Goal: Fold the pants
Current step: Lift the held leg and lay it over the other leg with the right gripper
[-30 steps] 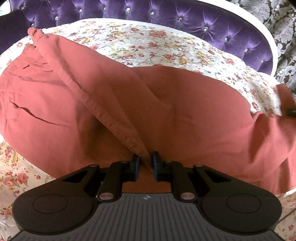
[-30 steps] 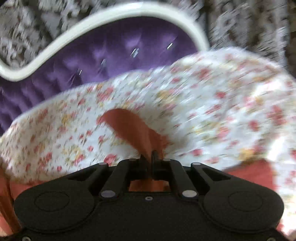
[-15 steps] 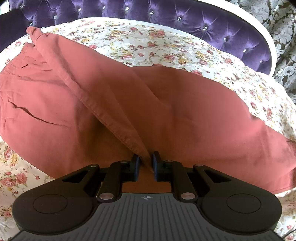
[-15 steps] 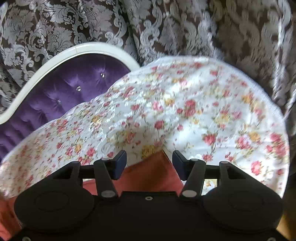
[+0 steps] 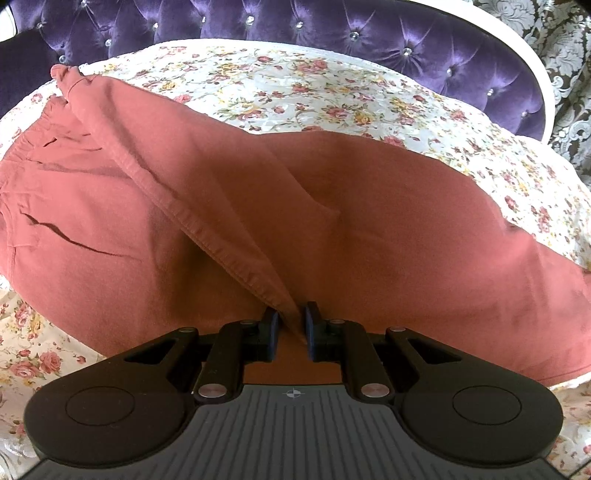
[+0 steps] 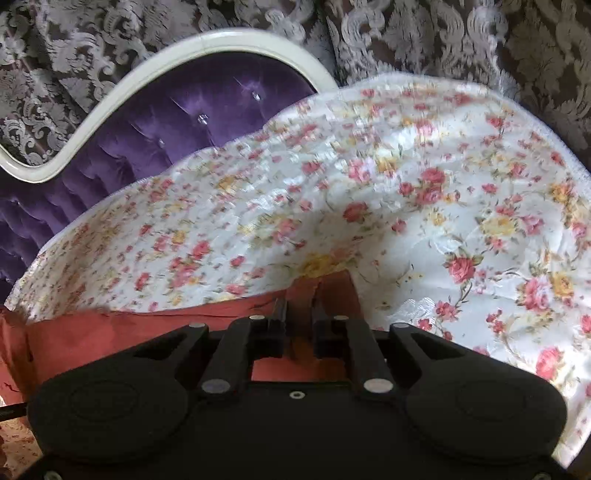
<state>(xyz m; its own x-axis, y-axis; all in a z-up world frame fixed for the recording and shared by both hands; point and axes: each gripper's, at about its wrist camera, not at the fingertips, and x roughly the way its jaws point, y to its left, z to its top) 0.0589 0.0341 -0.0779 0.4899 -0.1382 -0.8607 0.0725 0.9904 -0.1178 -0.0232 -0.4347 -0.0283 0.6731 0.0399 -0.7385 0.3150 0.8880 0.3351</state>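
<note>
The rust-red pants lie spread on a floral bedsheet, one leg folded over the other, its seam running diagonally from the upper left. My left gripper is shut on the pants where that seam edge meets the fingers. In the right wrist view, the pants lie at the lower left with a leg end under the fingers. My right gripper is nearly closed around a ridge of that leg end; the frame is slightly blurred.
A purple tufted headboard with a white frame stands behind the bed. Dark patterned curtains hang beyond it. The floral bedsheet stretches to the right up to the bed edge.
My right gripper let go of the leg end, opened wide, then came down and closed on the leg end again. The right pant leg settled flat. My left gripper kept its hold.
</note>
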